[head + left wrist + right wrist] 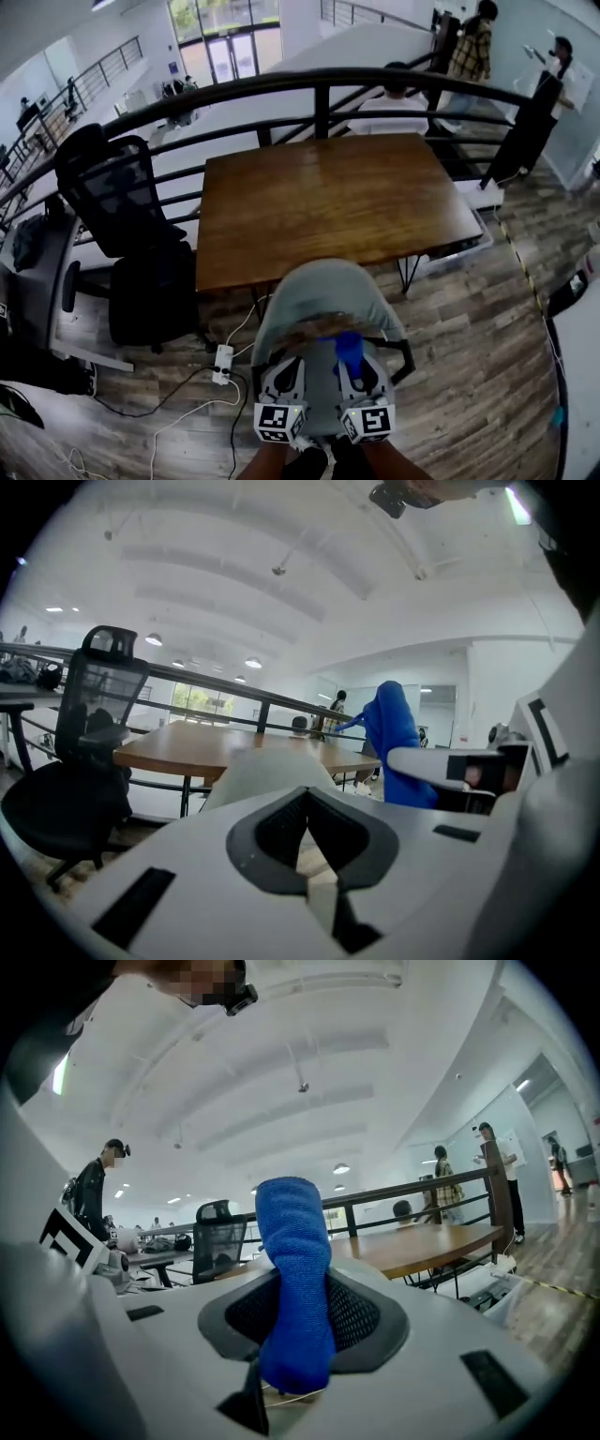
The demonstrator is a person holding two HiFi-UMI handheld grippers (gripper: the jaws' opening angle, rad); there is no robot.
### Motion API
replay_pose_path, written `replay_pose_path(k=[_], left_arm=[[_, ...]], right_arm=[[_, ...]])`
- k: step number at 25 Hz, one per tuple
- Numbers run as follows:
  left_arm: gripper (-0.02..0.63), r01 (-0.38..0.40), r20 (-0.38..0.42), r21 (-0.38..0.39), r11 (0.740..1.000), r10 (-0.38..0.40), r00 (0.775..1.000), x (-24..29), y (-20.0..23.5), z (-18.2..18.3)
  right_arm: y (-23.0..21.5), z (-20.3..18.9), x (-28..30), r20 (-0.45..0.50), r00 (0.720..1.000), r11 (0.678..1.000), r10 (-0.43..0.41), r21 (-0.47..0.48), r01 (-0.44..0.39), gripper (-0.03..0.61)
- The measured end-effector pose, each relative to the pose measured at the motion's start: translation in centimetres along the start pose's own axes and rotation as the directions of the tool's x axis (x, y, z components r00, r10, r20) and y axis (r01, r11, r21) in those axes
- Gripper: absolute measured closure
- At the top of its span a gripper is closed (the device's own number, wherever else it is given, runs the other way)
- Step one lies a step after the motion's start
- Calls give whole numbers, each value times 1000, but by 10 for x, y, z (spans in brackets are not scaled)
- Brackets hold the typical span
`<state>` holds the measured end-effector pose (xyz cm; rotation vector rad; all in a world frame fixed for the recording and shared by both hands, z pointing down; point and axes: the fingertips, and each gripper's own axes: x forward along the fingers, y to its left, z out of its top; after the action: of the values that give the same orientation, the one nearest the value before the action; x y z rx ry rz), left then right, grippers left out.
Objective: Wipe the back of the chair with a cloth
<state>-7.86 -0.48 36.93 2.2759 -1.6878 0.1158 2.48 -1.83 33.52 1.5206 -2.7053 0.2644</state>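
A pale grey chair (pixel 323 291) stands at the near side of the wooden table, its rounded back toward me. Both grippers hover side by side over its seat and back. My right gripper (pixel 362 377) is shut on a blue cloth (pixel 349 351). In the right gripper view the blue cloth (pixel 294 1269) stands upright, pinched in that gripper (pixel 295 1314). My left gripper (pixel 282 380) holds nothing. In the left gripper view its jaws (pixel 307 803) meet, with the chair back (pixel 267 766) just beyond and the cloth (pixel 392 742) to the right.
The wooden table (pixel 328 202) stands ahead against a black railing (pixel 319 89). A black office chair (pixel 127 225) is at the left. A white power strip (pixel 223 364) with cables lies on the wood floor at the left. Several people stand at the far right.
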Motion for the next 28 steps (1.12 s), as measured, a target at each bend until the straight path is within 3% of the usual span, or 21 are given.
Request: replay_pose_path(k=[3,7,12,16,20,23,28], left_arm=[[611,21,15,-11,1000,-21,1000,-19,-10,26],[611,94,45,-13,995,-94,995,-51,-61,50],[611,195,85,6,981,-195,977,-77,-97,81],[611,98,156,95,991,-112,981,-112,-107,108],[612,-23,225,100,995,0,974,-145,-103,133],[612,-32,228,103,994,8,974,-166,-131,139],[611,16,250,110,994,-43,967,-189,-186,136]], right_arm=[[14,26,-15,-4,1000,1000,30,-6,-30,456],[39,44,-61,-48,992,991,119,-63,-121,456],[37,89,-100,33,987,982,160,-111,-155,454],[16,118,-137,95,984,975,151,-178,-132,455],[11,139,-168,147,975,972,166,-194,-136,456],[8,153,-195,150,973,974,173,-174,-146,455],[-8,158,-227,153,979,988,138,-83,-127,456]])
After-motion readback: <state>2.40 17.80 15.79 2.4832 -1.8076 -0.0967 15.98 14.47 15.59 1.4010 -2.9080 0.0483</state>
